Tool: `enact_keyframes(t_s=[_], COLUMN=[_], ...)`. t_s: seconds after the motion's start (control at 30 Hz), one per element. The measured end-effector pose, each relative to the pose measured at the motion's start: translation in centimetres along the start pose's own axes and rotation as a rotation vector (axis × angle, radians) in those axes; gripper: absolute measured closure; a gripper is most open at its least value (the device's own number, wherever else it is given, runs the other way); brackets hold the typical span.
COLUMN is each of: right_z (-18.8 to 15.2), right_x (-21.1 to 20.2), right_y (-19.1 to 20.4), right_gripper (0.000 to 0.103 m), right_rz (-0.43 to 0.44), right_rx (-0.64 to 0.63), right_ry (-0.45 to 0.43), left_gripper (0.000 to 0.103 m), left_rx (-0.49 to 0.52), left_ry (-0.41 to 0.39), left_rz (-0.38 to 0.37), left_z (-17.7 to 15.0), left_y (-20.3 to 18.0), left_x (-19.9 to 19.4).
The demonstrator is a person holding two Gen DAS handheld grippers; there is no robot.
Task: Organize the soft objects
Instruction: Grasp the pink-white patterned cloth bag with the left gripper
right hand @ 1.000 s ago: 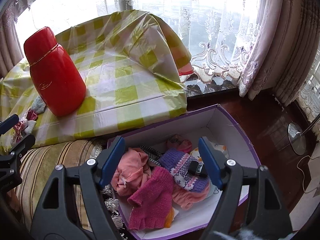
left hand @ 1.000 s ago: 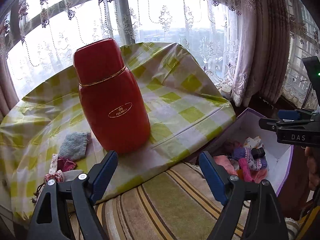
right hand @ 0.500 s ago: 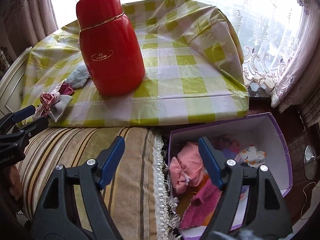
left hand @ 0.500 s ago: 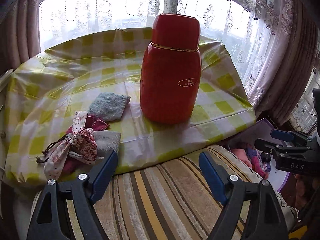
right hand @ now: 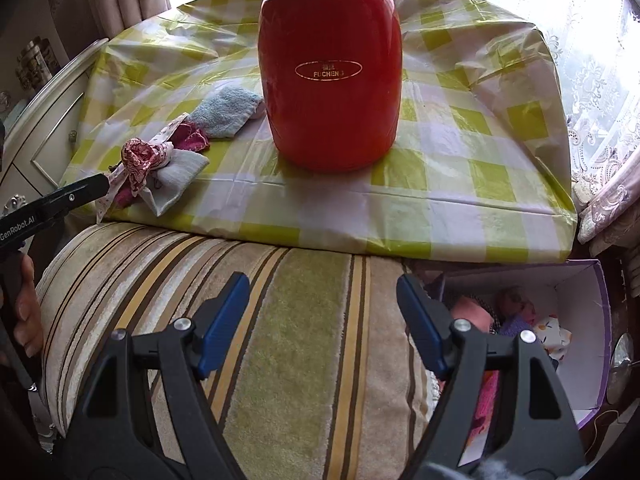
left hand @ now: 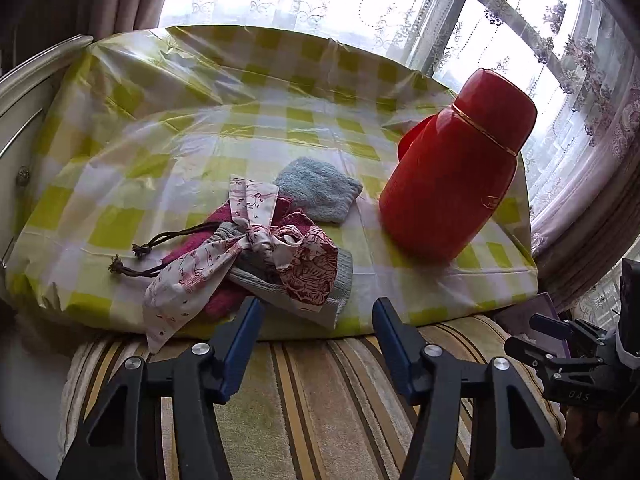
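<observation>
Lace curtains (left hand: 580, 92) filter daylight onto a table draped in a yellow-and-white checked cloth (left hand: 248, 120), where a small heap of soft things lies near the front edge. On top of the heap is a floral drawstring pouch (left hand: 256, 256), its dark cords trailing to the left, resting over a grey knit piece (left hand: 316, 292) and a magenta cloth (left hand: 224, 300). Just behind, touching the heap, lies a folded pale-blue towel (left hand: 320, 194). A red flask (left hand: 452, 184) stands to the right of the towel, close beside it.

Directly in front of the heap, over the striped cushion (left hand: 320, 400) that butts against the table, the left gripper (left hand: 316, 340) has its jaws closing, with nothing between them; the blue pads are short of the grey knit piece. In the right wrist view its black finger reaches to the table edge beside the pouch.

The right gripper (right hand: 322, 320) hangs over the same cushion with jaws wide and empty. Below the table's right corner sits a purple-edged box (right hand: 600, 344) holding pink and purple knitwear and a floral piece.
</observation>
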State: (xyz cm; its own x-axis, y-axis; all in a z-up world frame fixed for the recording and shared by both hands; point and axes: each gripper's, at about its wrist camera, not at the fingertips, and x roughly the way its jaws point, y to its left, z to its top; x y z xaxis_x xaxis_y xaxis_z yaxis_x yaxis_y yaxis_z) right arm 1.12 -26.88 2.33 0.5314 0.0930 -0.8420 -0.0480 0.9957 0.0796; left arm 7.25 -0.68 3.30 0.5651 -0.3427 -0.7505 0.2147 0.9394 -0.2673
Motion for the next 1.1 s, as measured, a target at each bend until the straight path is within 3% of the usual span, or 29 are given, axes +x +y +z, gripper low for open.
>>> enact_keyframes(t_s=[0.1,0.3,0.73,1.1], right_z=[0.6,1.4,2.6,3.6], right_x=[0.6,1.7,3.3,5.1], right_y=[0.9,2.3,5.1,6.6], right_gripper=[0.025,0.025,0.025,0.025], right_rz=[0.011,0.04,0.083,0.104], right_rx=[-0.015,-0.048,-0.091,-0.116], right_ry=[0.007,0.026,0.05,0.069], left_gripper=[0.057,0.063,0.064,0.064], left_rx=[-0.073,-0.162,-0.271,-0.34], left_ry=[0.016,0.04,0.113,0.157], left_rz=[-0.019,-0.045,-0.106,-0.099], left_z=[0.6,1.9,4.1,5.2], left_y=[1.9,4.0,5.0,5.4], left_x=[0.9,2.9,7.7,10.6])
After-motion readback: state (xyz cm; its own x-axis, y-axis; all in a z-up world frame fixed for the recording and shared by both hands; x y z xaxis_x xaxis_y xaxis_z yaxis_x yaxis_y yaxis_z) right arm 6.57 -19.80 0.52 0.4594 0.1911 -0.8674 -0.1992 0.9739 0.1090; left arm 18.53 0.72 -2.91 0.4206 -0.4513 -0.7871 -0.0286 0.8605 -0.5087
